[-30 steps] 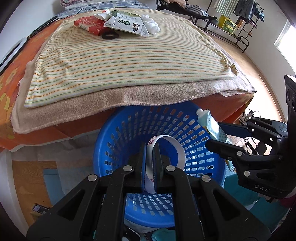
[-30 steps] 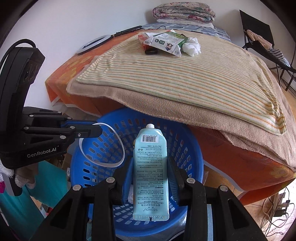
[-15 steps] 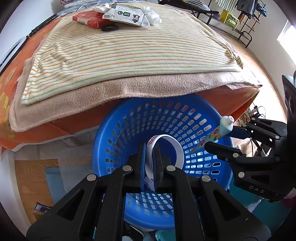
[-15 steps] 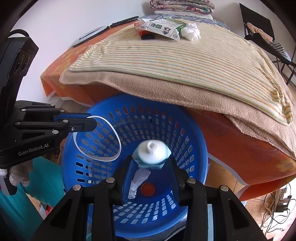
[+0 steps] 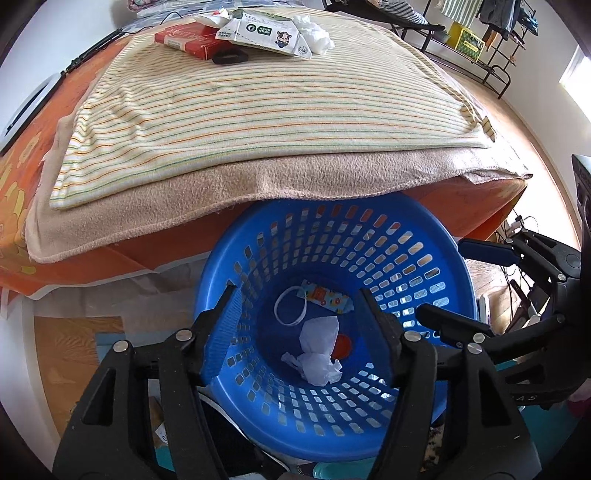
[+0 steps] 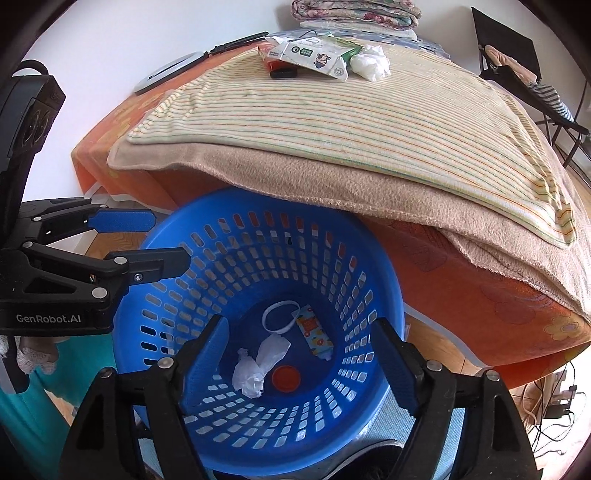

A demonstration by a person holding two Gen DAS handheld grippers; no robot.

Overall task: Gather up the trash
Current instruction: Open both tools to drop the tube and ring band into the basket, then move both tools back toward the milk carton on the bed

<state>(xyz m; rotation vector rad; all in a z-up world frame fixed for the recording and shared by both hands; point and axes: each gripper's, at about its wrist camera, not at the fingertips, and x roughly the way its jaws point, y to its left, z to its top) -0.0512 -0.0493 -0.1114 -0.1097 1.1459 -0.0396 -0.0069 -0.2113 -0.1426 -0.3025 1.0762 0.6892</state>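
Striped towel point(image 5: 258, 122) over orange bed point(image 6: 461, 266) — blue basket point(image 5: 424, 236) below; both jaws wide, empty.

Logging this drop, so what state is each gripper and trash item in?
Left gripper: open, empty, above basket.
Right gripper: open, empty.
Ring: in basket.
Tube: in basket.
Tissue: crumpled, in basket.
Red lid: in basket.
Wipes pack: on bed.
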